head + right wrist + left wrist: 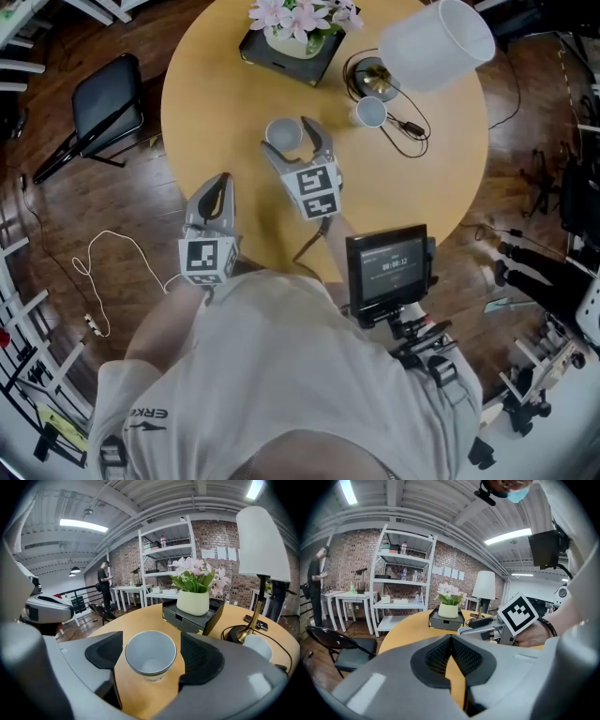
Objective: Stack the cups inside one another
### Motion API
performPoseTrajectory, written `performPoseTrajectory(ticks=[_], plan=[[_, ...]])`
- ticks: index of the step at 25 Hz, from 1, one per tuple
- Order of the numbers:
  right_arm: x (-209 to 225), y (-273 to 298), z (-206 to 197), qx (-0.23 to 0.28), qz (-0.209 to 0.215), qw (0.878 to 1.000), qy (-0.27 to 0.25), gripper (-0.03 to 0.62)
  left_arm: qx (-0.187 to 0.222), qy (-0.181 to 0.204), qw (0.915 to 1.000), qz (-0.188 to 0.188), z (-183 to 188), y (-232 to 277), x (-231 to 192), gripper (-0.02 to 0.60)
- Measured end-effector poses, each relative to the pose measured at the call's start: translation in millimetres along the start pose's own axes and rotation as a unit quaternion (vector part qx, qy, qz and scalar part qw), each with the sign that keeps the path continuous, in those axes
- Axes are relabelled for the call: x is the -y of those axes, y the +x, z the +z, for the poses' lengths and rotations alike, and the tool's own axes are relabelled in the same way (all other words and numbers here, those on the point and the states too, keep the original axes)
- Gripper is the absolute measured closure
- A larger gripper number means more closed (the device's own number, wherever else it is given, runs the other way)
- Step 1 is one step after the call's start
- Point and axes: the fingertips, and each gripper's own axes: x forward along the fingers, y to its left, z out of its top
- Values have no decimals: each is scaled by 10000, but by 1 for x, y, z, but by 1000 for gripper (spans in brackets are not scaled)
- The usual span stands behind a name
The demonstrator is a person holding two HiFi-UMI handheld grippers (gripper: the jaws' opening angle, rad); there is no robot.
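Nearest the person, the left hand-held gripper [451, 638] was clenched shut on nothing, its pads meeting with only a sliver of the yellow surface [211, 98] showing below them. It hung at the near edge of that surface, apart from both cups, and had no part in the grasp.

Just beyond it, the right hand-held gripper [296, 142] was fully released, its jaws spread wide to either side of the nearer cup [150, 654]. That cup stood upright and empty on the surface, and a gap showed between its wall and each pad, so it was framed rather than held. The step in hand looked like the first pickup: the jaws had been set around the cup and had not closed on it.

Farther off to the right, the second cup [371, 112] stood upright just beside the base of the lamp [436, 42], with a black cable [412, 127] looping around it. At the far edge sat a black tray [281, 58] carrying a flower pot [192, 603].

The next move likely called for a gentle squeeze, as the thin cup would probably buckle under a hard one, then a lift and a carry over the second cup, lowering the one straight into the other. The lamp shade and the cable crowded that spot, so the approach probably had to come from the open near side.
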Motion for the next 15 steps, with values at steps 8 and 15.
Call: performPoseTrajectory(ticks=[8, 15], plan=[[4, -2, 2, 51, -37, 10000, 4, 198, 21, 50, 10000, -76, 2, 6, 5, 580], [-3, -30, 35, 535, -161, 9983, -145, 263, 183, 127, 9996, -189, 17, -2, 11, 580]])
